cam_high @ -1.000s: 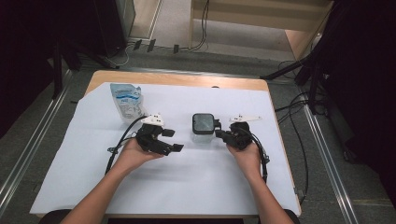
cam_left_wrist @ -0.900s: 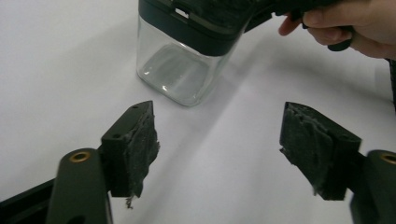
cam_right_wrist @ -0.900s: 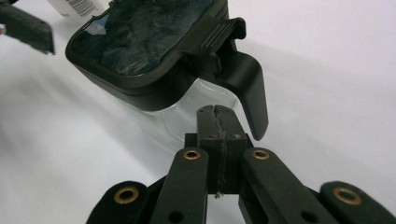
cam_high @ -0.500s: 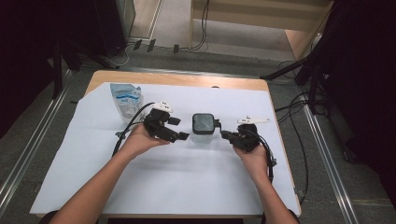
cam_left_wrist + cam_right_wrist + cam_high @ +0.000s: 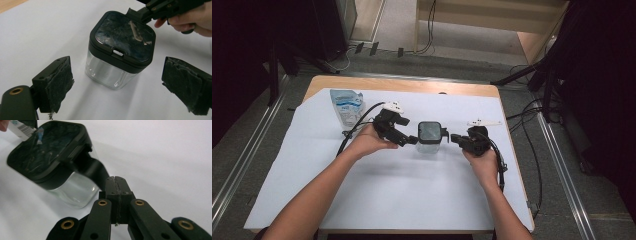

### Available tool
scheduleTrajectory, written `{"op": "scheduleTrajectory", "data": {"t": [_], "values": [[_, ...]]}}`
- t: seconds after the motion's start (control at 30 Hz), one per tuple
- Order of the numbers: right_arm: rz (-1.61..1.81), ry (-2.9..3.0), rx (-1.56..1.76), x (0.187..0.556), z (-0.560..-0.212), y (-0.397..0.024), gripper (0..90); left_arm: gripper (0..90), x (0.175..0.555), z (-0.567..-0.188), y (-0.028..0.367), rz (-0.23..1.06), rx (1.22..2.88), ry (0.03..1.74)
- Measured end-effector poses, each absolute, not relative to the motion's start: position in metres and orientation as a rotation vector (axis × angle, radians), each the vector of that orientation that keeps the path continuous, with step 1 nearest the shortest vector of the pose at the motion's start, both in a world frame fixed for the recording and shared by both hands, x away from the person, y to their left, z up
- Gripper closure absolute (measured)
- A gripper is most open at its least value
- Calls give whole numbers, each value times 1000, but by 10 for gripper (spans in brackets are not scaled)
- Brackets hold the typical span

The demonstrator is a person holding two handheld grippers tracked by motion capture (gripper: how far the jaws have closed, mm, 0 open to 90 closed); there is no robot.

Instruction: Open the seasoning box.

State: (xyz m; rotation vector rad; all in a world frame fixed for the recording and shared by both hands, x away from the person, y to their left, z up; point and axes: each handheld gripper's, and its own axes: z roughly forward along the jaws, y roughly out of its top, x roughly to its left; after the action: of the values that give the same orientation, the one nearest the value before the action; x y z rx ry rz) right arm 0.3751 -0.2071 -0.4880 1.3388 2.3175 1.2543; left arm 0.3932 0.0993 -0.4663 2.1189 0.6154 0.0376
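Change: both hands have drawn in toward the jar since a second ago; left one, then well short of it, now has its tips at the jar's left side.
High view, jar: small clear square jar with a black lid [image 5: 430,136] stands upright near the middle of the white-covered counter [image 5: 402,190].
High view, left hand-held gripper [image 5: 411,140]: held in the person's left hand [image 5: 369,141], tips just beside the jar's left wall.
High view, right hand-held gripper [image 5: 455,138]: held in the right hand [image 5: 482,161], tips near a small black tab on the jar's right side; contact too small to tell.
High view, other: blue-and-white pouch [image 5: 345,106] lies at the far left of the counter, well apart from the jar.
Left gripper view: jaws spread wide, jar [image 5: 120,50] upright between and beyond the pads [image 5: 60,85], neither pad touching it; the other hand-held gripper [image 5: 140,13] meets the lid's far edge.
Right gripper view: jaws pressed together, nothing visible between them; black tab [image 5: 96,171] of the lid runs down to the tips, jar [image 5: 52,157] tilted in frame.
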Motion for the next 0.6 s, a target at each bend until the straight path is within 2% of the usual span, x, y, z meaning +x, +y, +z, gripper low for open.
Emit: {"op": "scheduleTrajectory", "data": {"t": [0.47, 0.6], "values": [[1271, 2317, 1354, 380, -491, -203, 900, 104, 401, -488, 78, 7, 2151, 592], [1268, 2321, 1348, 380, -492, -202, 900, 131, 403, -490, 74, -9, 2133, 583]]}}
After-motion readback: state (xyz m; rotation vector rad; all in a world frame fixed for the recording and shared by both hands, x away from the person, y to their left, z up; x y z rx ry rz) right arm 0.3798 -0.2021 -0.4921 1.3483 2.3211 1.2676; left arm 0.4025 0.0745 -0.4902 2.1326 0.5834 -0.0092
